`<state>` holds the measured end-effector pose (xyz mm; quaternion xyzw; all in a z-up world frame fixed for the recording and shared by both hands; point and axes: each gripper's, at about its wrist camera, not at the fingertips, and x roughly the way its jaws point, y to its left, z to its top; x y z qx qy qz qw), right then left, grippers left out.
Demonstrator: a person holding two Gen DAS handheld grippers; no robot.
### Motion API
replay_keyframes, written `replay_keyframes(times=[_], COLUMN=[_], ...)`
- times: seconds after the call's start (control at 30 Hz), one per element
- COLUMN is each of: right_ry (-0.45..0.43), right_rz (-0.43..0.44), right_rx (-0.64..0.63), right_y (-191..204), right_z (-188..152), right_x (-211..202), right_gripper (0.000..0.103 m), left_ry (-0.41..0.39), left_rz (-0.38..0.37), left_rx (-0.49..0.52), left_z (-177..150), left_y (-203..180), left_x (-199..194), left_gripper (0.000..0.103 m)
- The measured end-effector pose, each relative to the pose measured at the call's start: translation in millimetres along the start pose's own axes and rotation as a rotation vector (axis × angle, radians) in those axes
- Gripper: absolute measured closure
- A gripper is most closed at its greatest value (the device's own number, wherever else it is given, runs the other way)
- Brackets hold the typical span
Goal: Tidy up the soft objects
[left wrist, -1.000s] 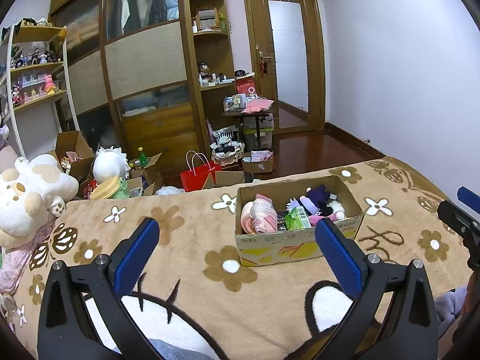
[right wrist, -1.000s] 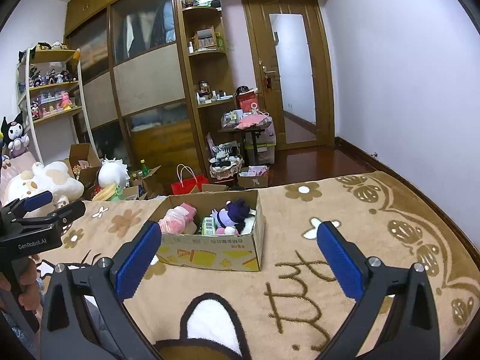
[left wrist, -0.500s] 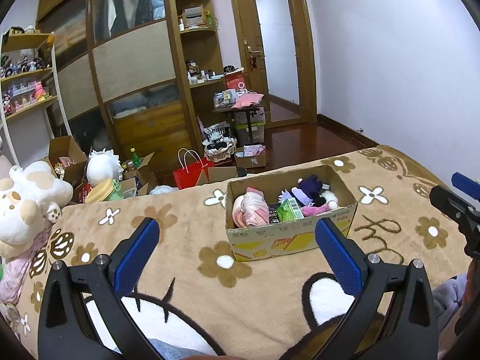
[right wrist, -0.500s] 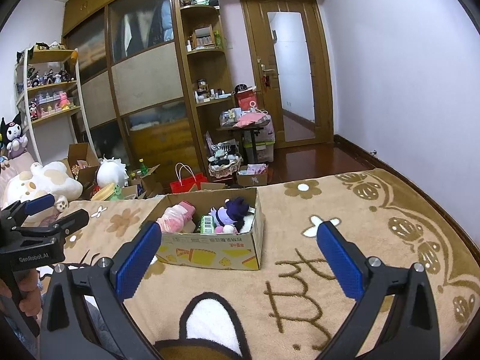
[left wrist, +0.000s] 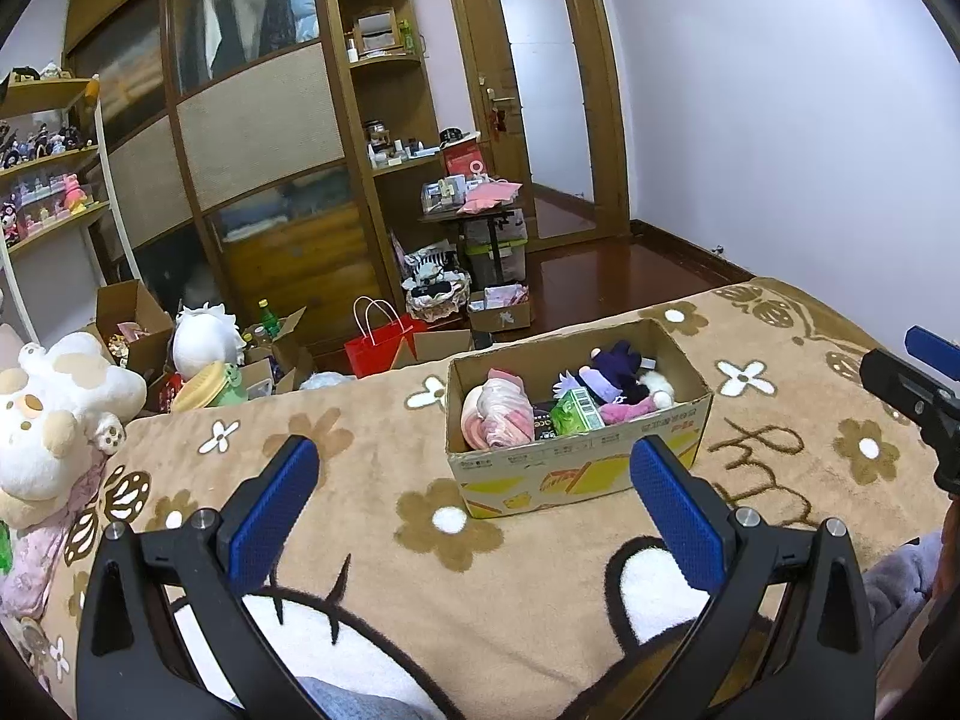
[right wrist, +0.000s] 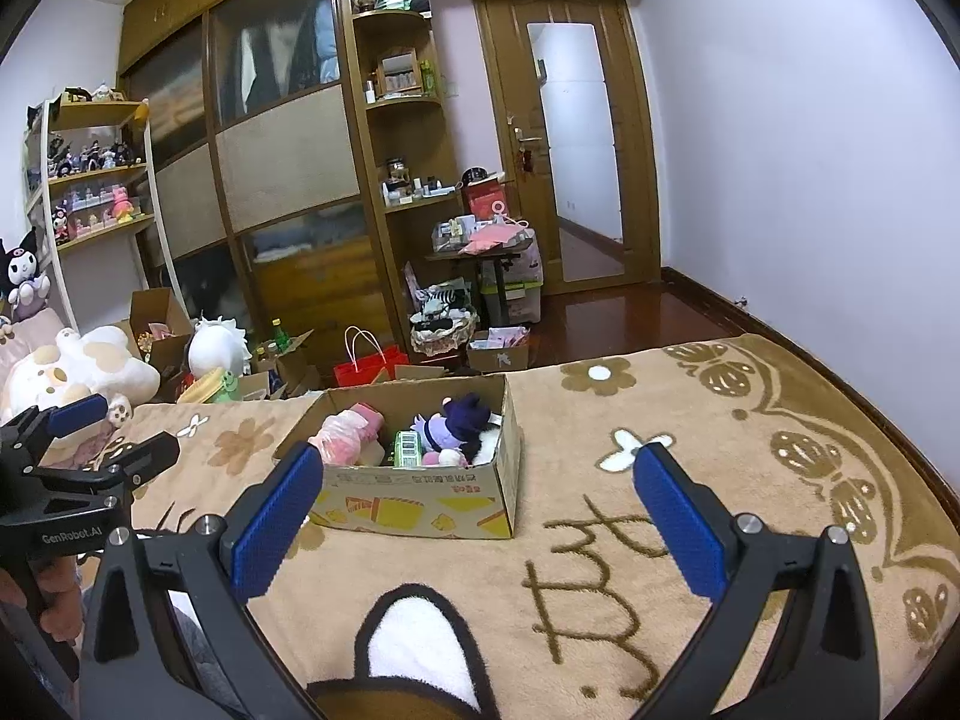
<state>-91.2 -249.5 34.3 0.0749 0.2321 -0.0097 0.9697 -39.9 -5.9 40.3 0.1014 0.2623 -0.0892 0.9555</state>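
**Soft toys in the box, both my grippers empty**

The cardboard box (left wrist: 576, 468) sits on the bed, on a tan blanket (left wrist: 372, 516) patterned with brown flowers. Inside it, at the left end, lies a pink bundle (left wrist: 501, 414). Next to that stands a small green carton (left wrist: 575, 419), and toward the right end a dark purple plush toy (left wrist: 612, 369) rests against something white and fluffy, with a bit of pink below it. The box is open at the top and everything in it lies below the rim.

My left gripper (left wrist: 474, 501) hovers over the blanket just in front of the box, its blue-padded fingers (left wrist: 273, 516) spread wide with nothing between them. My right gripper (right wrist: 474, 507) hangs to the right of the box, its fingers (right wrist: 678, 525) equally wide apart and empty. Each gripper shows at the edge of the other's view.

At the left end of the bed sits a big white plush (left wrist: 57, 414) with tan patches. Beyond the bed, the floor holds open cartons, a round white plush (left wrist: 207, 342) and a red paper bag (left wrist: 378, 348), all in front of a wooden wardrobe (left wrist: 258, 138). A shelf (right wrist: 90, 174) of small figures stands on the left, and a door (left wrist: 546, 96) on the right.
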Motion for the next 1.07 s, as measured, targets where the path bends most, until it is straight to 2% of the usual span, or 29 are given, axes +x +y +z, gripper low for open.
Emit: replay_keyframes(times=[1.07], right_ry=[0.0], right_rz=[-0.001], right_rx=[0.005], right_y=[-5.3], right_z=[2.8], right_x=[1.0], right_gripper=[0.0], left_ry=[0.001], left_rz=[0.005], left_rx=[-0.001], left_z=[0.8], left_y=[1.1], left_x=[0.7], left_gripper=[0.001])
